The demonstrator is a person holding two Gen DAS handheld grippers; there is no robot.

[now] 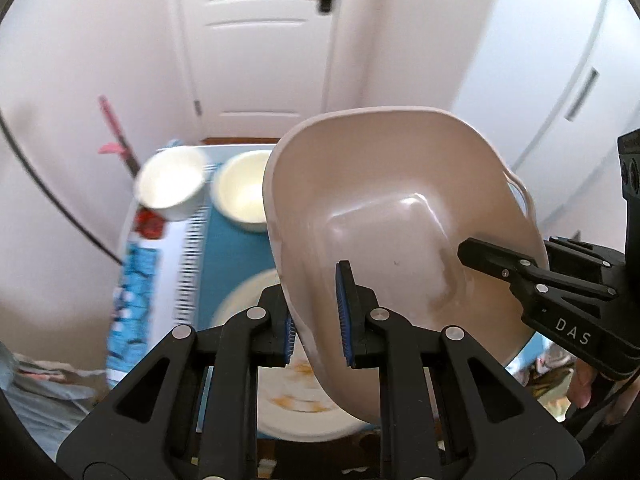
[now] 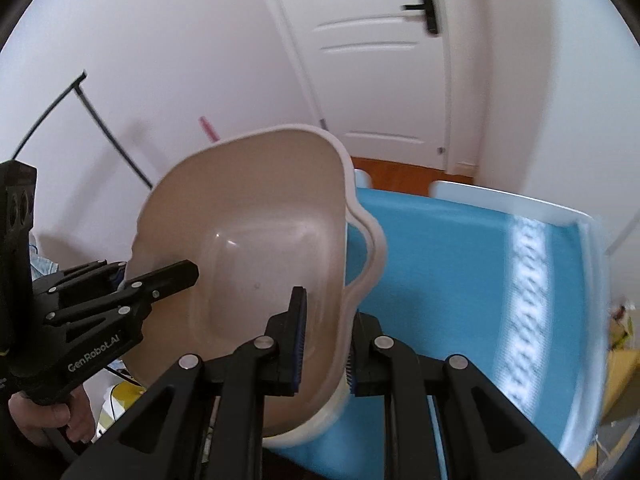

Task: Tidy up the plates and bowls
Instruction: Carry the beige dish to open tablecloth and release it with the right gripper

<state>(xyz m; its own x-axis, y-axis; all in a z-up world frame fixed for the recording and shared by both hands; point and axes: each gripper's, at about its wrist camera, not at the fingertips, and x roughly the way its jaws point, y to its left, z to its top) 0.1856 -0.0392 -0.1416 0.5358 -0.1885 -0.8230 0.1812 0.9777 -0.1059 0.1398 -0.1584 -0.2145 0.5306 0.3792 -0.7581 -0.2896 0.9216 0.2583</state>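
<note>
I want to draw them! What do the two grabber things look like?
Both grippers, left and right, are black plastic with silver round rivets and blue ribbed pads on the fingers. One has white letters reading "DAS", the other "GenRobot_AI".

Blue-topped table (image 2: 460, 260): two white bowls (image 1: 170, 184) (image 1: 242, 192), patterned plate (image 1: 288, 400).

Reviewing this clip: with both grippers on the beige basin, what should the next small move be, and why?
Probably carry the beige basin clear of the dishes, level. The left gripper and right gripper each clamp its rim, it hangs tilted, and two white bowls and a plate sit below.
</note>
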